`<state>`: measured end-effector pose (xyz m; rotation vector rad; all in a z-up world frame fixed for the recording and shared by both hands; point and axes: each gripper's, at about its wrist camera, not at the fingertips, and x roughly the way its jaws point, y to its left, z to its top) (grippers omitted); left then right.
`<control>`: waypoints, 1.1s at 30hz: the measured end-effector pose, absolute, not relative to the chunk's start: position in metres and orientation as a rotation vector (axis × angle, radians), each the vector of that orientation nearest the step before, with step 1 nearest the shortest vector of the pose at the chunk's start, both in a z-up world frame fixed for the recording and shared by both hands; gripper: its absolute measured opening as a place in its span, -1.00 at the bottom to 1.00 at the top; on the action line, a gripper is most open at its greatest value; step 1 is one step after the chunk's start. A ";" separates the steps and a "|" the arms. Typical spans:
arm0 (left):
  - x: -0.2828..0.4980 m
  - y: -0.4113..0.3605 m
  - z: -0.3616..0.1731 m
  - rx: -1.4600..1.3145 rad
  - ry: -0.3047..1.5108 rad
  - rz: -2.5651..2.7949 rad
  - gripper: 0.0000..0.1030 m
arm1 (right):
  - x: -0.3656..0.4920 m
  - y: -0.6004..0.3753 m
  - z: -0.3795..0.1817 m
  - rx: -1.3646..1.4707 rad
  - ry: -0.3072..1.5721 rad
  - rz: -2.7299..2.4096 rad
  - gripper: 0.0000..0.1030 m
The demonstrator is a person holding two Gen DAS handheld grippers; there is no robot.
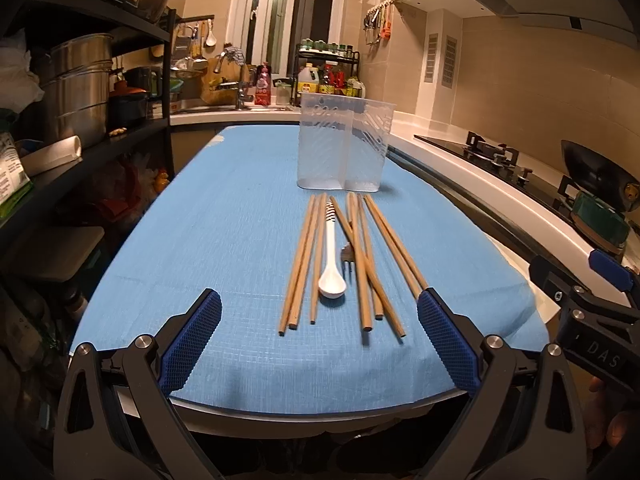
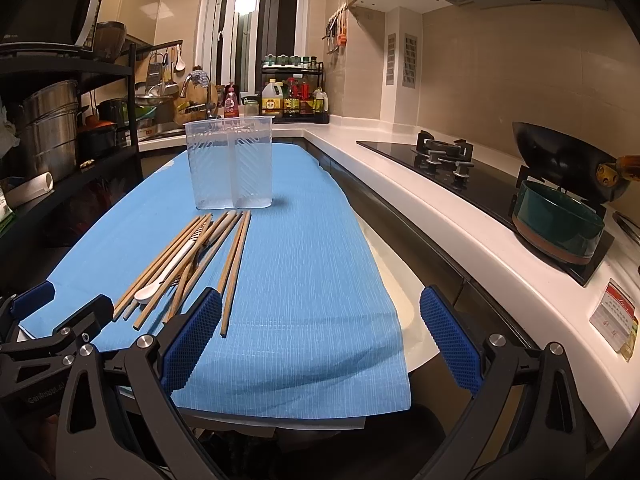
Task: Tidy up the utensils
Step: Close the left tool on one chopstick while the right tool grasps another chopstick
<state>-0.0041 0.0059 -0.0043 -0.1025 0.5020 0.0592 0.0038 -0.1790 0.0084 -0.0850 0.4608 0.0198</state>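
Nearest in the left wrist view, the left gripper (image 1: 319, 334) hangs over the near edge of the blue cloth (image 1: 200, 240) with its blue-padded fingers (image 1: 192, 344) spread wide and nothing between them; the right gripper (image 2: 320, 334) sits beside it, its fingers (image 2: 448, 340) just as wide apart and empty, over the cloth's right near corner. Just beyond the left gripper lies a loose bundle of wooden chopsticks (image 1: 304, 260) pointing away from the camera, a few crossing one another. Among them rests a white spoon (image 1: 331, 264), bowl toward the camera, and a small metal fork (image 1: 347, 260) partly hidden under a chopstick. Past the far tips of the chopsticks stands a clear plastic holder (image 1: 344, 144), upright, with two compartments, both empty. To the right runs a white counter (image 2: 400, 168) with a black hob (image 2: 460, 160), a dark wok (image 2: 560, 160) and a green pot (image 2: 560, 224). On the left stands a dark shelf rack (image 1: 132, 80) with steel pots (image 1: 76, 80)
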 end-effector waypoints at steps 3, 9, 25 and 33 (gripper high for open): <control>-0.003 0.009 -0.011 -0.102 0.502 0.079 0.53 | 0.011 -0.172 0.003 -0.074 0.482 0.073 0.78; 0.006 0.026 -0.028 -0.156 0.545 0.068 -0.34 | 0.040 -0.158 -0.013 -0.039 0.576 0.171 0.40; 0.029 0.040 -0.045 -0.167 0.567 0.041 -0.84 | 0.072 -0.134 -0.047 -0.042 0.712 0.269 -0.50; 0.037 0.032 -0.049 -0.104 0.581 0.033 -0.86 | 0.075 -0.133 -0.050 -0.076 0.723 0.260 -0.59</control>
